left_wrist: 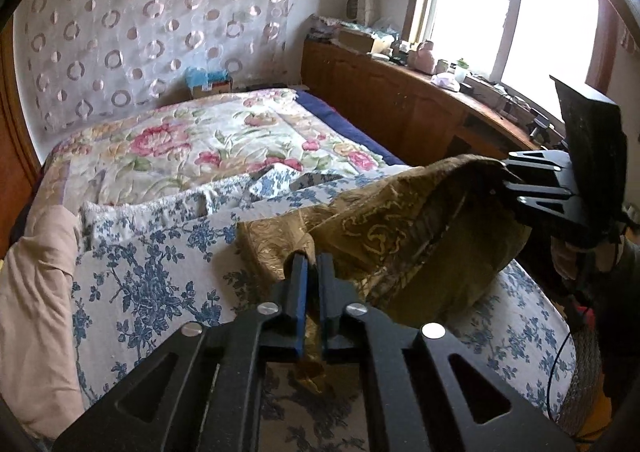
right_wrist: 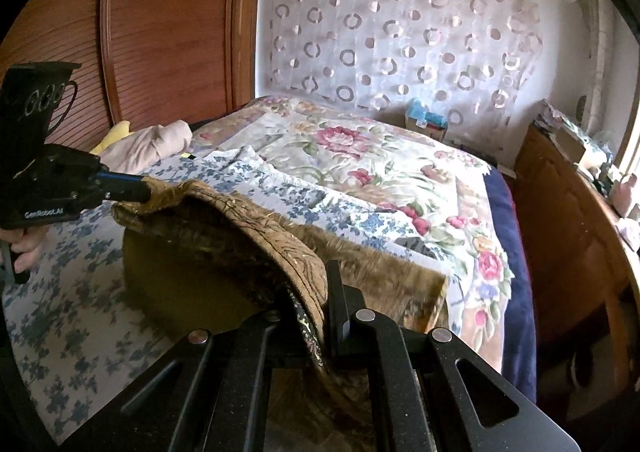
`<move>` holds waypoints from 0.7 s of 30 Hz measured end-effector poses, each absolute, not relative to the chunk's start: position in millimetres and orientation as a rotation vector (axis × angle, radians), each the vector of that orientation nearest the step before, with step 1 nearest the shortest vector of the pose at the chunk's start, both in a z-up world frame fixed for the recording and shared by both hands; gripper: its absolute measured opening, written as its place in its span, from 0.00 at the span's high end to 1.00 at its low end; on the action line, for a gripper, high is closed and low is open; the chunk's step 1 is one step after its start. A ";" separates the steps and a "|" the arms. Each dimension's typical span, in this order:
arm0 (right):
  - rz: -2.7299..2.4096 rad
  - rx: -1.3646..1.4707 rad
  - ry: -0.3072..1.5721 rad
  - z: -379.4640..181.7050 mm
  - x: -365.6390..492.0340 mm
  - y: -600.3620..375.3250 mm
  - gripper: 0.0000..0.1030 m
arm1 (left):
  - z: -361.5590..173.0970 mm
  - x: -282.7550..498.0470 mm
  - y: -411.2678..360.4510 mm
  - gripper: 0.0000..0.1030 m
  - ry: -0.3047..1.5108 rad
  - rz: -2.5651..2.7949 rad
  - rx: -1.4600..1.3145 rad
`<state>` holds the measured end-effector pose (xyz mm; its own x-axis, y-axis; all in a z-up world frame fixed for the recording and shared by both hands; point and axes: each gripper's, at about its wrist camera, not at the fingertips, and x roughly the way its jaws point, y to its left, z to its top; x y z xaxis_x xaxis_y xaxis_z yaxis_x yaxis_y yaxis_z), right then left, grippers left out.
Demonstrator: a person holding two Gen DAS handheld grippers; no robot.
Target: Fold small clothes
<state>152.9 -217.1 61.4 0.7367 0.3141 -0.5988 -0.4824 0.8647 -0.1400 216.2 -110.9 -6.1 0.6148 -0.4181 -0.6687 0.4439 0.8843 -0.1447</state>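
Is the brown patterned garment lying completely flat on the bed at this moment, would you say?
No: both the left gripper and the right gripper pinch the brown patterned garment, holding one edge raised above the blue floral sheet.

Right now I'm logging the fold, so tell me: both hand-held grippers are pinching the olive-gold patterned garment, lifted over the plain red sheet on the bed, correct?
Not quite: the sheet under the garment is white with a blue floral print, not plain red, as the left wrist view shows. Both the left hand-held gripper and the right hand-held gripper do pinch the olive-gold garment, lifted over the bed.
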 end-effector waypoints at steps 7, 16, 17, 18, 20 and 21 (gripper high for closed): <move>0.465 -0.299 0.665 48.6 199.8 -216.3 0.94 | -10.5 227.0 -100.3 0.59 0.774 -0.492 0.016; 0.462 -0.318 0.742 39.8 242.4 -206.1 0.94 | -26.2 235.8 -98.0 0.58 0.812 -0.487 0.019; 0.457 -0.316 0.746 40.6 245.5 -205.2 0.94 | -27.8 237.2 -98.7 0.58 0.816 -0.490 0.020; 0.455 -0.311 0.748 41.7 248.8 -204.3 0.90 | -29.0 238.7 -99.0 0.58 0.820 -0.490 0.022; 0.428 -0.302 0.737 47.7 250.8 -205.0 0.78 | -31.3 243.3 -101.1 0.58 0.830 -0.493 0.024; 0.405 -0.287 0.728 52.3 252.0 -206.3 0.64 | -33.0 247.0 -102.8 0.57 0.837 -0.491 0.030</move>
<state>252.0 -206.3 52.3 0.6748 0.2570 -0.6918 -0.4526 0.8845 -0.1129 247.0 -102.8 -33.0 0.5647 -0.4063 -0.7184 0.4292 0.8880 -0.1649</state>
